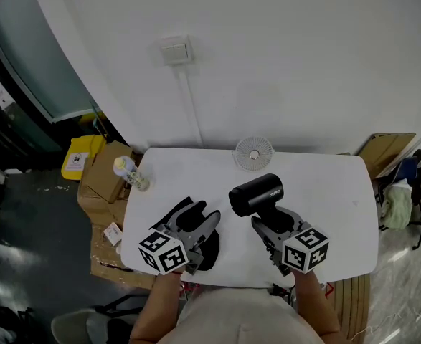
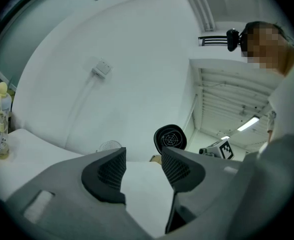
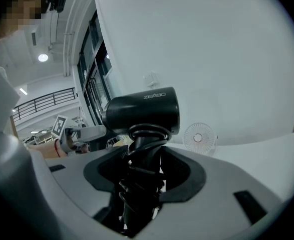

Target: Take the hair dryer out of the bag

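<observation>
Holding the hair dryer (image 3: 142,110) by its handle in the right tool (image 3: 144,169), squeezed tight on the cord-wrapped grip, fat end up. Lifted off the bench (image 1: 325,185) and out of the bag (image 1: 210,253) already, by the look of it. Keeping the left tool (image 2: 142,171) wide with nothing in it, over the limp black bag, maybe to stop it coming along. Farther back, a small fan (image 1: 254,153); at the left edge, a bottle (image 1: 128,170).
</observation>
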The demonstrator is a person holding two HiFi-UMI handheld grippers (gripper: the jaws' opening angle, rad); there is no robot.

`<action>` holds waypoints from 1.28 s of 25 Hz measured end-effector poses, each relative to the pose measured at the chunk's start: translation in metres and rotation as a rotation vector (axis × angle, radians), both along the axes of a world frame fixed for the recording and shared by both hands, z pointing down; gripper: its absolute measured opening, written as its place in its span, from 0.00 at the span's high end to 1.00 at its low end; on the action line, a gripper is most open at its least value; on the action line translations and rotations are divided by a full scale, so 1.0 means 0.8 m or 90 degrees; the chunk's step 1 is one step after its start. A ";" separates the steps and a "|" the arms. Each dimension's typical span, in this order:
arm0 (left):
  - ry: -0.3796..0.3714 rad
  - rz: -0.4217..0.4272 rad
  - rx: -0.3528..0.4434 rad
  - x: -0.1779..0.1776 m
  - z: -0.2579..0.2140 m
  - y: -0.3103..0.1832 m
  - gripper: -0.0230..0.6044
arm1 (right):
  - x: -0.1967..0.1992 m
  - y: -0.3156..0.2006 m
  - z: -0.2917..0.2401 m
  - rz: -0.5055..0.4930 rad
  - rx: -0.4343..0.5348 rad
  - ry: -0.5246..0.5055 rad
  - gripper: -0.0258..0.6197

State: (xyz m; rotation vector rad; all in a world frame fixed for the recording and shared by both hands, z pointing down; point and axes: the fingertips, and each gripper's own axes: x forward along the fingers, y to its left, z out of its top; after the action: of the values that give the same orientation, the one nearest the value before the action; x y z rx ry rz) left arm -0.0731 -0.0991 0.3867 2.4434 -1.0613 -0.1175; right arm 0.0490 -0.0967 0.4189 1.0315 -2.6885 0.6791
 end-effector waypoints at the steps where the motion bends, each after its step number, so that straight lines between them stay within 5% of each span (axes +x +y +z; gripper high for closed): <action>1: 0.002 -0.001 0.001 0.000 0.001 0.000 0.63 | 0.000 -0.001 0.003 0.003 -0.003 0.001 0.63; 6: 0.024 0.001 0.003 0.002 0.007 0.005 0.94 | 0.000 -0.003 0.021 0.016 -0.016 0.012 0.63; 20: 0.022 0.003 -0.031 0.006 0.042 0.013 0.95 | -0.001 -0.009 0.096 0.038 -0.074 0.059 0.63; 32: 0.012 0.015 -0.063 0.013 0.072 0.020 0.95 | -0.003 -0.018 0.213 0.061 -0.190 0.127 0.63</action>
State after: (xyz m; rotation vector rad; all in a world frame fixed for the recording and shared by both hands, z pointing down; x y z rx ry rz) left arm -0.0628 -0.0835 0.4446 2.3611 -1.0057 -0.0787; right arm 0.0465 -0.1108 0.5891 1.0889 -2.2942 0.9086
